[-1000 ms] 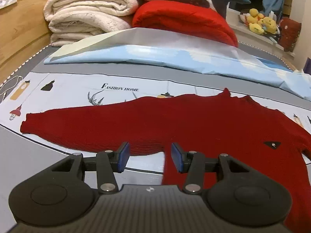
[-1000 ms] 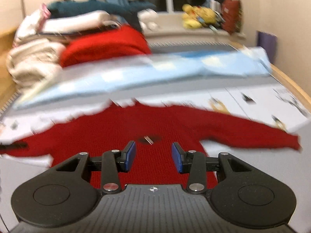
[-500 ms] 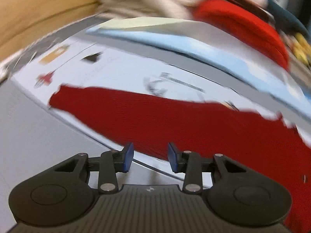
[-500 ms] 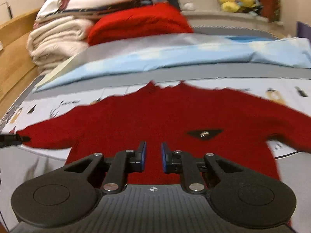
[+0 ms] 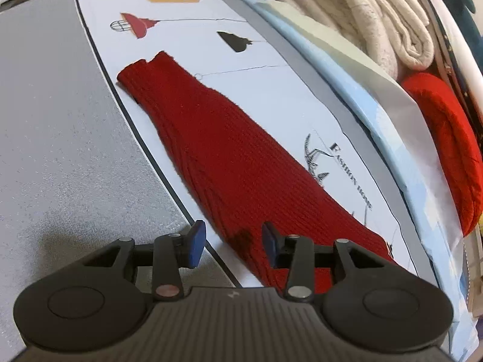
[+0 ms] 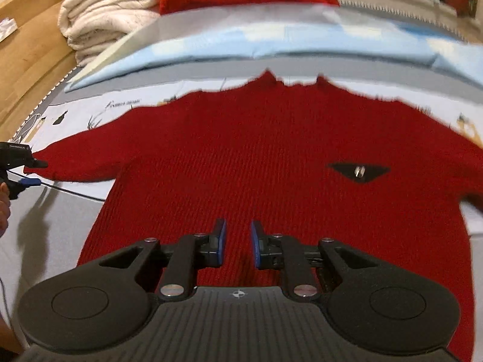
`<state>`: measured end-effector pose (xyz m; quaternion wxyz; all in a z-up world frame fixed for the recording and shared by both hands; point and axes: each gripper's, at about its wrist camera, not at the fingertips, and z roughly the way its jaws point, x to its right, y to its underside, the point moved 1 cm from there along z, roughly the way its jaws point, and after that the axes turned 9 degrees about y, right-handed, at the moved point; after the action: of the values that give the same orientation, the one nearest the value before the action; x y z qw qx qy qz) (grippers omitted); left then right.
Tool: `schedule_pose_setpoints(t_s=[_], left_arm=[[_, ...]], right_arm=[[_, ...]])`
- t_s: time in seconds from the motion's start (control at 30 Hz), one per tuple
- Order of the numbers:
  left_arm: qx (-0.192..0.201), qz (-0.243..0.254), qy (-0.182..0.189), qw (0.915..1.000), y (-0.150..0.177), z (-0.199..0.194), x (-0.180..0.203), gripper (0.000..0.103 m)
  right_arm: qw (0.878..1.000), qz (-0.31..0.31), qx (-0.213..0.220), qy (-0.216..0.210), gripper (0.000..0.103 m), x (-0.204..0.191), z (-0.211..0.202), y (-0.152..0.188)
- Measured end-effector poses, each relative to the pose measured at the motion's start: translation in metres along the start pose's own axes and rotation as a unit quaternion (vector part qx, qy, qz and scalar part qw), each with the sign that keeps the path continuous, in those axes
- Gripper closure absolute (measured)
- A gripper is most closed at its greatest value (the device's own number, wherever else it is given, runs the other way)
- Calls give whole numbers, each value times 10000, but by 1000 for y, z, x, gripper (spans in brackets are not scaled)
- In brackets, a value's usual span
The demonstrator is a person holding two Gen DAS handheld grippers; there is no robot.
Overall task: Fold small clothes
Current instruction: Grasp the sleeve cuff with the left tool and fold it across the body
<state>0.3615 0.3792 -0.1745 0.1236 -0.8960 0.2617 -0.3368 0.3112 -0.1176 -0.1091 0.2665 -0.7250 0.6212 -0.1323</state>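
Observation:
A dark red knit sweater lies flat on the printed bedsheet, with a black triangular badge on its chest. In the left wrist view its left sleeve runs away toward the cuff. My left gripper is open, low over the sleeve's near edge, empty. My right gripper is open with a narrow gap, over the sweater's lower body, holding nothing. The left gripper also shows at the sleeve cuff in the right wrist view.
Folded cream blankets and a bright red blanket are stacked at the bed's far side, behind a light blue sheet. A wooden bed frame runs along the left. A grey cover lies beside the sleeve.
My left gripper has swung left and now looks along the sleeve toward the cuff. My right gripper has moved closer over the sweater body and its jaws have opened slightly.

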Motion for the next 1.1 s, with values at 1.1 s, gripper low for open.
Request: schedule_pose_setpoints(t_s=[1.1], left_arm=[[533,3760,2145,8999,163,-60,255,92]], right_arm=[[9964,513,-303,610,79,33,26,-7]])
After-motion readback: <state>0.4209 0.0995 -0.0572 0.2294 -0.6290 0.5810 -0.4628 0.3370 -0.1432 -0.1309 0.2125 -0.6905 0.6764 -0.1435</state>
